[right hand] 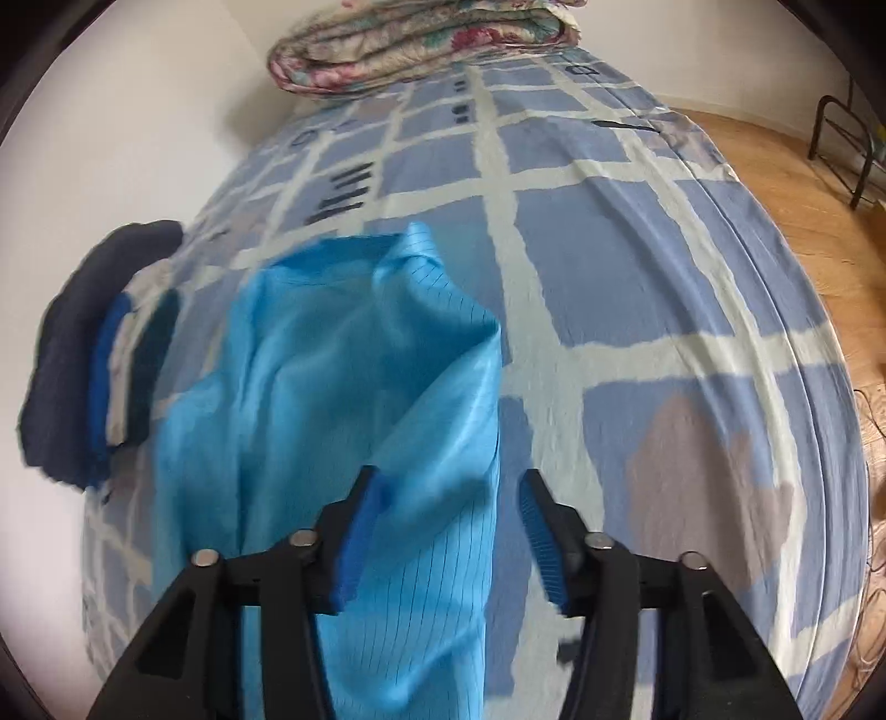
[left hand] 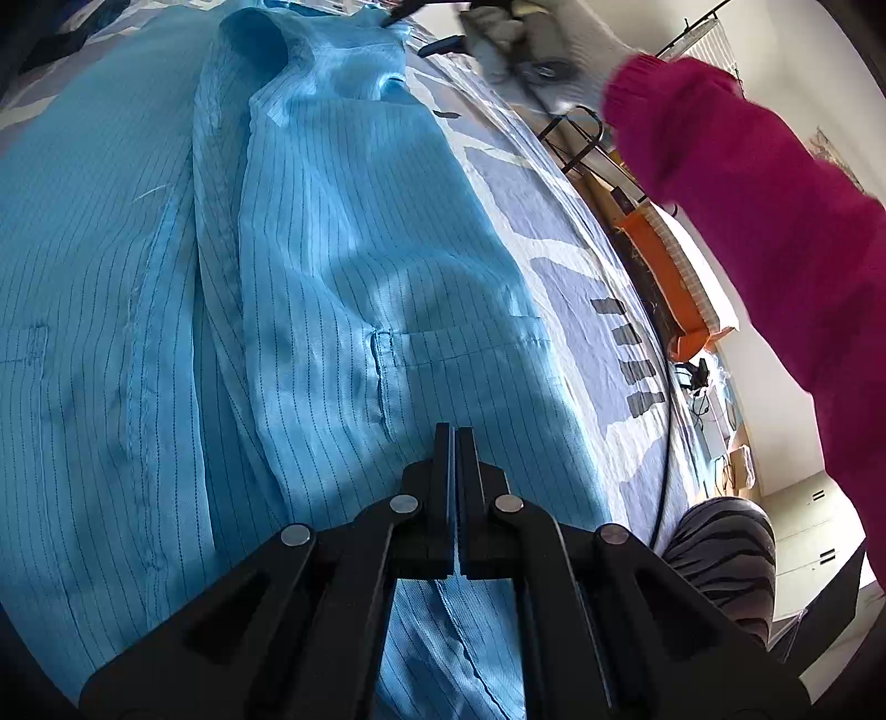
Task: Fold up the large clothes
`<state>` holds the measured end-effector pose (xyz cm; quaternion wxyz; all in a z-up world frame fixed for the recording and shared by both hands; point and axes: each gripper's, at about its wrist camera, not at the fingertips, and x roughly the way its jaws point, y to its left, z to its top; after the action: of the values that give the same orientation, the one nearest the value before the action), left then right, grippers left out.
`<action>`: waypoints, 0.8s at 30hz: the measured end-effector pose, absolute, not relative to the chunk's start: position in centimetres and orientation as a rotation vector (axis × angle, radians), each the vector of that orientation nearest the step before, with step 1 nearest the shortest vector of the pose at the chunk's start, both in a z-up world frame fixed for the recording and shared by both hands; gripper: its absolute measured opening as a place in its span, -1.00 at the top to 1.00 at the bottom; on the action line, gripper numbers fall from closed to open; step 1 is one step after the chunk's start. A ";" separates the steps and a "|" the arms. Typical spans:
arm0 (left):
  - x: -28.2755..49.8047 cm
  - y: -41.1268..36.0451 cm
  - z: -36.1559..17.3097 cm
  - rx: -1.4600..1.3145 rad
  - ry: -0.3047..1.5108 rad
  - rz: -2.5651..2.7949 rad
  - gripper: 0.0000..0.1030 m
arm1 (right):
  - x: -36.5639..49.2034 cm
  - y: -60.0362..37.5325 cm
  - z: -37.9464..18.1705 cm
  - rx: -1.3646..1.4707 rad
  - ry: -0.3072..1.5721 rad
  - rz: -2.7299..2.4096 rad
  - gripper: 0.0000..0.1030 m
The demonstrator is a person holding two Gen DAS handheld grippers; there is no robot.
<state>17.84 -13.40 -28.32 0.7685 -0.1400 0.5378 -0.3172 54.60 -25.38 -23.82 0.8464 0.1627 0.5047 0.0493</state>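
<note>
So, bed (right hand: 637,232): big flat checked spread, that's why I'm folding here.
Garment (left hand: 310,266): blue pinstriped coat lying along the bed, one side flapped over the middle, looks like a lengthwise fold underway.
Left gripper (left hand: 455,443): fingers pressed together over the hem; whether they're pinching cloth, can't tell.
Right gripper (right hand: 446,498): fingers apart, straddling the cloth edge, gripping nothing.

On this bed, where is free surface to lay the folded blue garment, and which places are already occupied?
The bedsheet is bare right of the blue garment, as far as the bed's edge by the wooden floor, and also between the garment and the folded quilt at the head. The wall side is crowded: a dark clothes pile lies beside the garment.
</note>
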 end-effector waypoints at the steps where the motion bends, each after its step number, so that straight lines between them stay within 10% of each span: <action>1: 17.9 -13.4 -28.3 -0.304 1.166 -0.692 0.95 | 54.7 -25.7 -23.9 0.358 1.057 0.089 -0.22; 2: 17.9 -13.4 -28.4 -0.304 1.165 -0.695 0.95 | 55.1 -26.2 -24.1 0.388 1.047 0.069 -0.12; 4: 18.0 -13.3 -28.4 -0.307 1.167 -0.699 0.95 | 55.8 -27.0 -24.5 0.473 1.046 0.098 0.76; 6: 18.1 -13.2 -28.5 -0.314 1.168 -0.703 0.95 | 56.0 -26.9 -23.8 0.469 1.034 0.089 1.00; 16: 18.3 -12.6 -28.7 -0.333 1.168 -0.719 0.95 | 59.5 -22.5 -19.4 0.171 0.965 0.069 1.00; 18: 18.3 -12.6 -28.7 -0.331 1.168 -0.720 0.95 | 59.4 -22.9 -18.6 0.216 0.918 0.096 0.47; 24: 18.3 -12.6 -28.6 -0.333 1.166 -0.720 0.95 | 58.2 -25.7 -18.5 0.248 0.888 0.080 0.14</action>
<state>18.29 -12.56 -28.57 0.7615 -0.1532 0.5358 -0.3310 58.16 -25.69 -18.55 0.8949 0.1194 0.4283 0.0386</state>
